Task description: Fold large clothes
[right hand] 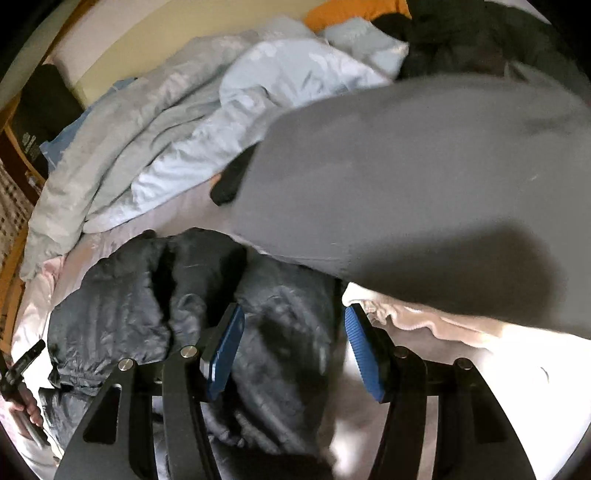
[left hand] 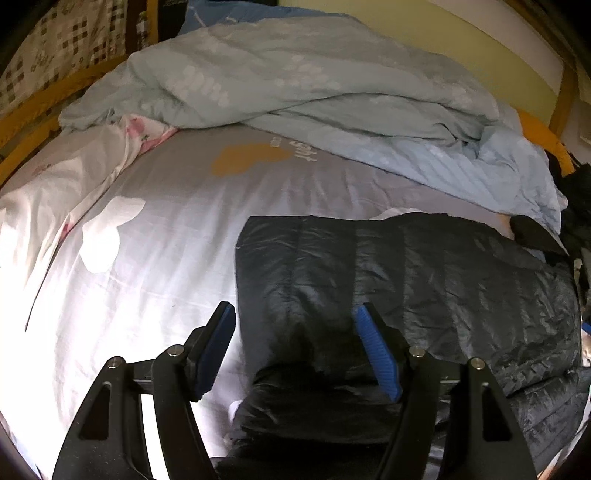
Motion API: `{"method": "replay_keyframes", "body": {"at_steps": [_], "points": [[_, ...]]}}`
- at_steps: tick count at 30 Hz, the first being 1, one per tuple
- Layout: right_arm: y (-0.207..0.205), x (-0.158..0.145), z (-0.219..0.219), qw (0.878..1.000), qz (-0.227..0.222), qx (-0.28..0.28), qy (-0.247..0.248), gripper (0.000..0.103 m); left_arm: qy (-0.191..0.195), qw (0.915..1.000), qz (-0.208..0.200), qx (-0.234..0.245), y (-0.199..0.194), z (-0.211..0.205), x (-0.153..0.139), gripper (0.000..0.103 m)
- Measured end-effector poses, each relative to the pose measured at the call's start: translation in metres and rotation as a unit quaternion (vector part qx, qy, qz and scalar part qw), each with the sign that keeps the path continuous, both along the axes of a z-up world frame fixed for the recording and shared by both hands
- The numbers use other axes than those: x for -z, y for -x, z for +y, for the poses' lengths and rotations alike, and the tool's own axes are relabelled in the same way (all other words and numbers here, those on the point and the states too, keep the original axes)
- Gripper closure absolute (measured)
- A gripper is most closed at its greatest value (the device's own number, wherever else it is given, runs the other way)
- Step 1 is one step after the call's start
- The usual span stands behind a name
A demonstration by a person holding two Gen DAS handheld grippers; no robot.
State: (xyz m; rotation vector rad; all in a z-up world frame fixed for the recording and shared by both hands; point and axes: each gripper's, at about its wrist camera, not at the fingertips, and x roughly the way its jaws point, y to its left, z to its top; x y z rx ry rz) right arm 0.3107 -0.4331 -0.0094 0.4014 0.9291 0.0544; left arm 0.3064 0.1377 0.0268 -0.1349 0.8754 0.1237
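A black quilted puffer jacket (left hand: 406,280) lies partly folded on the bed's grey sheet (left hand: 177,229). My left gripper (left hand: 293,314) is open, its blue pads spread above the jacket's left edge, holding nothing. In the right wrist view the same jacket (right hand: 207,302) lies bunched below my right gripper (right hand: 293,314), which is open and empty over the jacket's right part. The left gripper shows at the lower left of the right wrist view (right hand: 22,369), too small to tell its state there.
A crumpled pale blue-grey duvet (left hand: 295,81) lies across the back of the bed. A white and pink cloth (left hand: 55,192) lies at the left. A grey garment (right hand: 424,177), blurred, fills the right wrist view's upper right, over a beige fleece (right hand: 424,317). Dark clothes (right hand: 461,33) are piled beyond.
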Motion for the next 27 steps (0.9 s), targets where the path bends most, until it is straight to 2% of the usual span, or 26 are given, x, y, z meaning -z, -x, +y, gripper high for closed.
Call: {"method": "replay_keyframes", "body": {"at_steps": [3,4,6,8,9,10,11,13,16,18,21,24,27], "points": [[-0.009,0.015,-0.010,0.997,0.003,-0.006,-0.072,0.043,-0.033,0.9994,0.002,0.014,0.001,-0.011,0.002,0.036],[-0.011,0.017,-0.011,0.996,0.003,-0.002,-0.091,0.040,-0.035,0.9992,0.005,0.021,0.001,-0.013,0.003,0.036],[-0.011,0.012,-0.009,0.995,-0.012,-0.001,-0.099,0.035,0.013,0.9991,0.017,0.037,0.000,-0.011,0.005,0.034],[-0.014,0.008,-0.002,0.997,-0.017,-0.005,-0.070,0.036,0.074,0.9962,0.025,0.037,-0.001,-0.005,0.008,0.034],[-0.015,0.007,0.004,0.999,-0.023,-0.012,-0.046,0.058,0.082,0.9957,0.024,0.036,-0.001,-0.005,0.008,0.034],[-0.017,0.006,0.008,0.999,-0.025,-0.022,-0.035,0.095,0.075,0.9962,0.022,0.037,-0.001,-0.006,0.007,0.034],[-0.016,0.005,0.012,0.999,-0.032,-0.028,-0.025,0.097,0.059,0.9974,0.018,0.038,0.000,-0.008,0.006,0.034],[-0.009,-0.005,0.018,0.998,-0.061,-0.034,-0.013,0.098,0.033,0.9987,0.009,0.039,0.002,-0.014,0.003,0.034],[0.006,-0.028,0.038,0.991,-0.113,-0.068,0.019,0.098,0.043,0.9975,-0.004,0.055,0.005,-0.020,-0.002,0.034],[0.022,-0.045,0.052,0.983,-0.150,-0.096,0.037,0.098,0.052,0.9962,-0.008,0.070,0.007,-0.028,-0.005,0.034],[0.046,-0.061,0.081,0.966,-0.182,-0.173,0.057,0.098,0.038,0.9953,-0.011,0.088,0.010,-0.039,-0.007,0.034],[0.058,-0.044,0.112,0.945,-0.134,-0.285,0.085,0.098,0.026,0.9947,-0.009,0.099,0.014,-0.046,-0.006,0.034],[0.061,-0.011,0.132,0.933,-0.072,-0.329,0.128,0.098,0.038,0.9936,-0.004,0.106,0.015,-0.049,-0.006,0.034]]}}
